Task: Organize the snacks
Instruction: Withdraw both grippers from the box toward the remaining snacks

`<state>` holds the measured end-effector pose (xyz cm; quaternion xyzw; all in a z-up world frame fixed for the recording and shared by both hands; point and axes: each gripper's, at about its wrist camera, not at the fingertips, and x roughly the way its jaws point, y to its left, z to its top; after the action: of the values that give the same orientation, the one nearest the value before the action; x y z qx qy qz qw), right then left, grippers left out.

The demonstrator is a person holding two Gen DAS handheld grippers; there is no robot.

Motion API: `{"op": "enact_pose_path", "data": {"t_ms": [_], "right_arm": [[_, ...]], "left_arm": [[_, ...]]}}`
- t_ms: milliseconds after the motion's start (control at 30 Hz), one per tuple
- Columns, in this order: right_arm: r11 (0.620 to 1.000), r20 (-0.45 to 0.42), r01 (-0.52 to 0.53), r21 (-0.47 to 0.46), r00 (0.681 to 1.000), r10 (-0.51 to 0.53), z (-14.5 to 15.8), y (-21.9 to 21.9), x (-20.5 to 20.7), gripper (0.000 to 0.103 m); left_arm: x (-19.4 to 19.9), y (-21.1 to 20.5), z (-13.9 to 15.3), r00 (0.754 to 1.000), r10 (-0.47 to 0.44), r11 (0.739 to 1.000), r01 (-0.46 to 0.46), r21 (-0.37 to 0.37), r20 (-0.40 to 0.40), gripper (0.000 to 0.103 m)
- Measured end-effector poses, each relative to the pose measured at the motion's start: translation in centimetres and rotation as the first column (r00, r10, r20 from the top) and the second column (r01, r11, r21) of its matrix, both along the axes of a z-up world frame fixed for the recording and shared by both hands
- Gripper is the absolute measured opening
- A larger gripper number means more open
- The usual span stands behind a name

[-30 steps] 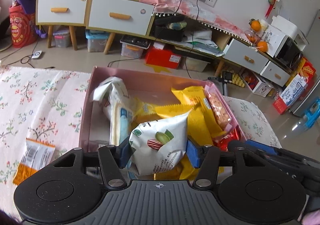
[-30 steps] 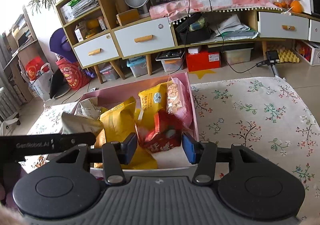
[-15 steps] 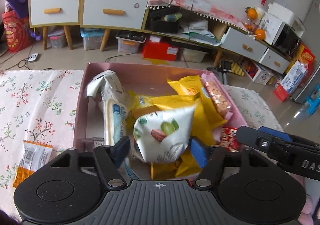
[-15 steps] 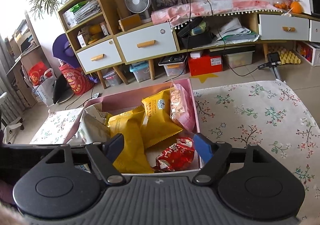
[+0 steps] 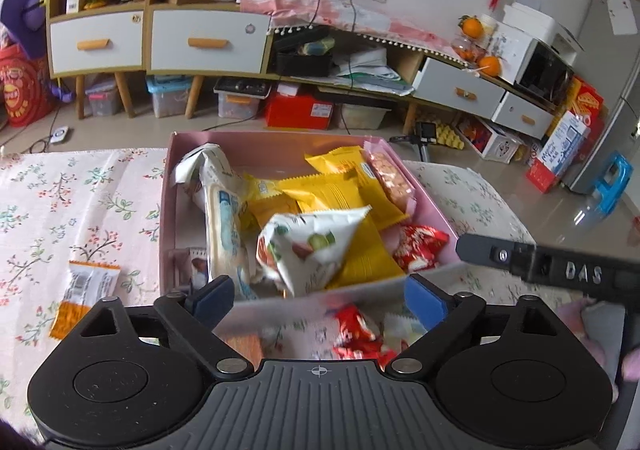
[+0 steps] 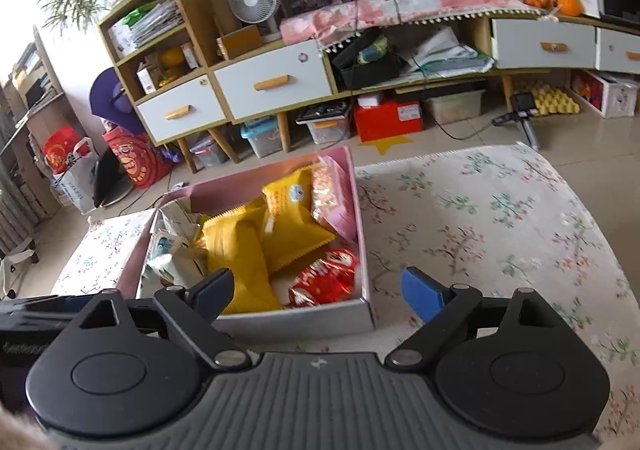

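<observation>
- My left gripper (image 5: 318, 296) is spread wide and holds nothing; it hangs just short of the near wall of the pink box (image 5: 280, 140), which sits at twelve o'clock from it.
- My right gripper (image 6: 316, 290) is likewise wide and bare, with the same box at eleven o'clock from it.
- The white nut packet (image 5: 310, 250) lies on top of the yellow packets (image 5: 332, 190) in the box, loose and tilted, where a drop from above would leave it.
- The red packet (image 6: 324, 278) sits in the near right corner of the box, against the wall.
- Outside the box, an orange-and-white packet (image 5: 86, 290) lies on the floral cloth (image 5: 60, 202) at nine o'clock of my left gripper.
- At six o'clock of the box, under my left gripper, I see more wrappers, one red (image 5: 356, 334); they are blurred.
- I judge those loose ones are next, so wide fingers suit me.
</observation>
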<state>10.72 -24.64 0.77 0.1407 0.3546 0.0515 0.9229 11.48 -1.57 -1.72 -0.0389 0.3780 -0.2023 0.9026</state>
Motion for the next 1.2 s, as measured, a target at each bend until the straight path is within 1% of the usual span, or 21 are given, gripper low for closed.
{"op": "enact_pose_path", "data": {"t_ms": [167, 267, 400, 567, 767, 933, 1100, 1200], "right_arm": [[1.000, -0.023, 0.027, -0.001, 0.999, -0.027, 0.2, -0.5, -0.8, 0.094], [0.999, -0.033, 0.035, -0.010, 0.999, -0.035, 0.3, -0.5, -1.2, 0.096], [0.999, -0.046, 0.027, -0.031, 0.999, -0.028, 0.4, -0.1, -1.9, 0.098], [0.998, -0.051, 0.011, -0.056, 0.999, -0.014, 0.3, 0.5, -3.4, 0.102], [0.995, -0.052, -0.027, -0.092, 0.998, 0.022, -0.8, 1.4, -4.6, 0.102], [0.985, -0.056, -0.103, -0.138, 0.994, 0.096, -1.5, 2.3, -5.4, 0.102], [0.985, -0.063, -0.113, -0.128, 0.992, 0.106, -1.9, 3.3, -5.5, 0.102], [0.978, -0.067, -0.146, -0.150, 0.988, 0.137, -2.2, 4.4, -5.5, 0.102]], "left_arm": [[-1.9, 0.2, 0.2, 1.000, -0.011, 1.000, 0.011, 0.004, 0.003, 0.096], [-2.7, 0.5, 0.1, 1.000, -0.014, 1.000, 0.014, 0.018, -0.001, 0.098], [-3.9, 0.8, 0.0, 1.000, -0.020, 0.999, 0.020, 0.046, -0.001, 0.098], [-5.3, 2.3, -1.0, 1.000, -0.007, 0.999, 0.007, 0.042, 0.015, 0.100], [-6.1, 4.4, -2.4, 1.000, 0.001, 0.996, -0.002, 0.090, 0.011, 0.100], [-6.6, 6.2, -3.5, 1.000, 0.009, 0.992, -0.012, 0.129, 0.022, 0.100], [-6.6, 7.5, -3.9, 0.999, 0.033, 0.986, -0.039, 0.164, 0.038, 0.100], [-6.4, 8.4, -4.2, 0.997, 0.051, 0.982, -0.060, 0.182, 0.050, 0.100]]}}
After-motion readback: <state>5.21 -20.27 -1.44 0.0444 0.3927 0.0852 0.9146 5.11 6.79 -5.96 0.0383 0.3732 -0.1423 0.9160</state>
